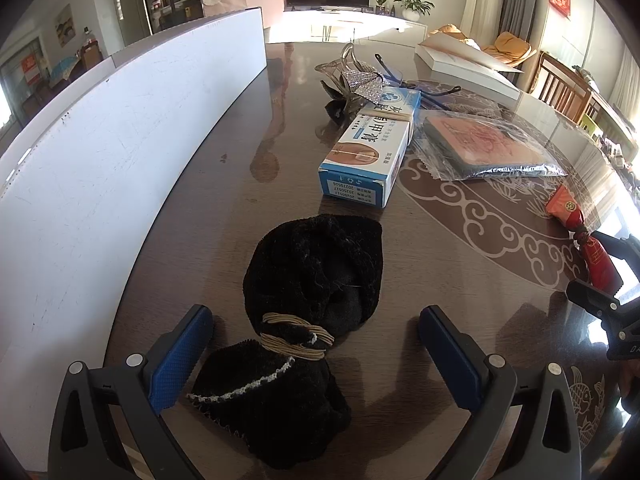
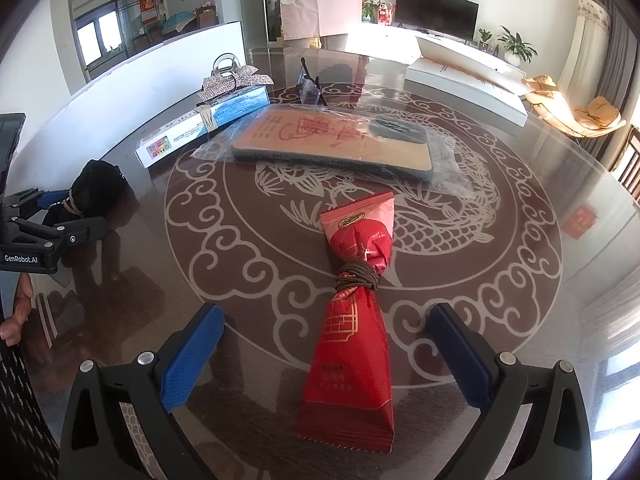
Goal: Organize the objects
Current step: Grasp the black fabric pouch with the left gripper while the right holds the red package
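Lying between the wide-spread pads of the left hand-held gripper (image 1: 314, 354), the black cloth bundle (image 1: 310, 312) ran its long axis toward twelve o'clock, untouched. A red packet (image 2: 354, 316) lay likewise inside the right hand-held gripper (image 2: 324, 354), jaws wide, gripping nothing. Both rested on the glossy surface (image 2: 520, 280).

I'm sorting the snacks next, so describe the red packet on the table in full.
The red packet is a glossy foil-like wrapper with gold print, a gold oval emblem near its far end and crimped, serrated ends. A brown cord is wound several times around its middle, pinching it into a bow-tie shape. It lies flat on the glass-topped table, lengthwise between the wide-open fingers of the right tool, which do not touch it.
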The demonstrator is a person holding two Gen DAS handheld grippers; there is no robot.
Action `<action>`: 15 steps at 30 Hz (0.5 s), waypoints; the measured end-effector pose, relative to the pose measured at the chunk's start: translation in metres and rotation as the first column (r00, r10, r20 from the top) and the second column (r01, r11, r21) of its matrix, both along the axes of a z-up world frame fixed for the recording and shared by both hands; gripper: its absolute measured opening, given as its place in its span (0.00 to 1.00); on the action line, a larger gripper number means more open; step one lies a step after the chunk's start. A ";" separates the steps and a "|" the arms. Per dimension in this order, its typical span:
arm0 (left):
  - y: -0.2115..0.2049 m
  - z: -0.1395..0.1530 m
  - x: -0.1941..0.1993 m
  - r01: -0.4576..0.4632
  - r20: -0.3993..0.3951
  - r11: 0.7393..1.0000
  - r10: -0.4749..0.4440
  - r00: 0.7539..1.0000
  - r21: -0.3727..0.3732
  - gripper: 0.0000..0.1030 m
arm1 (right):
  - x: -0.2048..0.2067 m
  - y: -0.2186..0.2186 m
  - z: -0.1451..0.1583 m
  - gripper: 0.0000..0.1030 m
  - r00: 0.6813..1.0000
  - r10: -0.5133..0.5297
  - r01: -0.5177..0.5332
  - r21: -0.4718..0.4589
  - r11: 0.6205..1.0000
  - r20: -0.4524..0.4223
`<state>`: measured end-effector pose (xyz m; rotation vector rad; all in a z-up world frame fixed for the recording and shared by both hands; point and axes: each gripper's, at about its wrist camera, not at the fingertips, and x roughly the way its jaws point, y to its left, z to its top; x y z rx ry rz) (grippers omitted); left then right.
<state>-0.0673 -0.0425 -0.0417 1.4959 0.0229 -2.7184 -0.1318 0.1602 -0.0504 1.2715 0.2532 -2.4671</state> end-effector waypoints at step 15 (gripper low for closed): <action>-0.018 0.044 0.015 0.026 -0.106 0.991 -0.012 0.994 0.130 0.30 | -0.013 0.002 0.055 0.18 0.994 -0.057 0.066 -0.093 0.993 0.092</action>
